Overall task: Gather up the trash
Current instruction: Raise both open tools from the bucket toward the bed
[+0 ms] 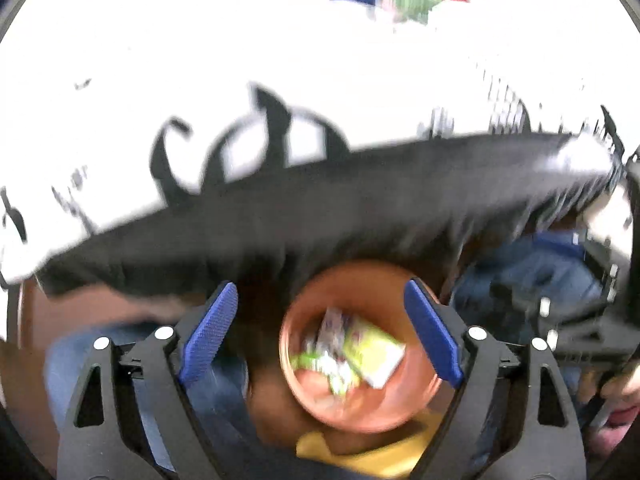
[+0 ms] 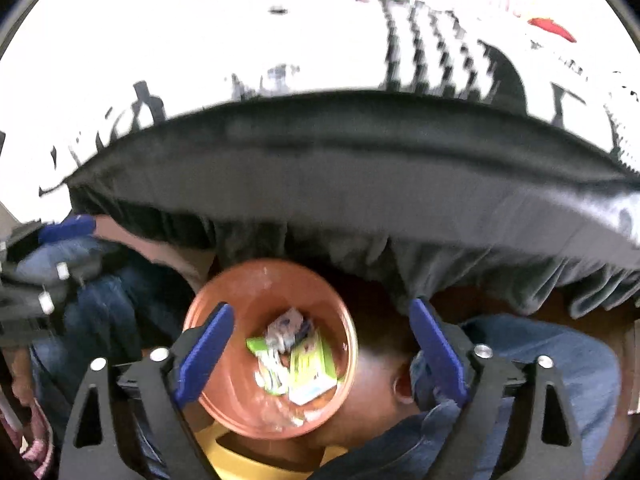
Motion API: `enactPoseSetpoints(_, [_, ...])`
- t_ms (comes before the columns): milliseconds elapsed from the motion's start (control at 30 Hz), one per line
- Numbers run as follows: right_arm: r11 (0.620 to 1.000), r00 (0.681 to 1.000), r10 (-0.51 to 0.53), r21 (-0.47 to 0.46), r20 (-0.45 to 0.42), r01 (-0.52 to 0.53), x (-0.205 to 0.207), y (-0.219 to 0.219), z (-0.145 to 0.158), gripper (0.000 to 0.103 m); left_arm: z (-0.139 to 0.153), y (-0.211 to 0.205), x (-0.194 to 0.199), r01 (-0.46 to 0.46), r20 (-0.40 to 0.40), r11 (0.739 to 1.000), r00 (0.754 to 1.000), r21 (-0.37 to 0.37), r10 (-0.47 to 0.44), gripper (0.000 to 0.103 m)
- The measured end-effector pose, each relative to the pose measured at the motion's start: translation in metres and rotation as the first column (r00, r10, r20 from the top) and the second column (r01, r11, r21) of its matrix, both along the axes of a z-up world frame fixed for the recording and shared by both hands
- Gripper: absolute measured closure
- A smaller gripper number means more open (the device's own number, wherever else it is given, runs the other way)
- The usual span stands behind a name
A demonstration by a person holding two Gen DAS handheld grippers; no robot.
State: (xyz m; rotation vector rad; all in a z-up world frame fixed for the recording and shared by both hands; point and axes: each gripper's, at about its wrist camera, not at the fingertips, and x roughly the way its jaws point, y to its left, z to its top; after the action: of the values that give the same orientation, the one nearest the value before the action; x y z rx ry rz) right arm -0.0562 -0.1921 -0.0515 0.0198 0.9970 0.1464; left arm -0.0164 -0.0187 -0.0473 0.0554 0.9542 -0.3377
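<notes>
Both tools hang empty with fingers spread wide: the left gripper [image 1: 322, 334] and the right gripper [image 2: 320, 354] each look down at a terracotta-coloured bucket [image 2: 240, 288] on the floor. Inside lies the trash [image 2: 294, 356], green-and-white wrappers (print blurred beyond reading). A black-draped table edge [image 2: 360, 168] crosses above the bucket, hiding what lies beneath it. The person's blue-jeaned knees [image 2: 532, 344] crowd the bucket's sides.

Orange bin [image 2: 240, 292], green-white wrappers [image 2: 308, 364]
</notes>
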Motion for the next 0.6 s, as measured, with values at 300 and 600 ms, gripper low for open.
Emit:
enactPoseSetpoints(300, [0.999,0.985,-0.025,0.035,0.168,0.02,0.001,-0.014,0.055,0.006,0.083,-0.02,0.109,-0.035,0.279,0.997,0.959,-0.07,0.053,0.011])
enactPoseSetpoints(600, [0.995,0.99,-0.05,0.093,0.134,0.038,0.01,-0.024,0.045,0.006,0.082,-0.057,0.24,-0.06,0.255,0.997,0.964,-0.037,0.068,0.011])
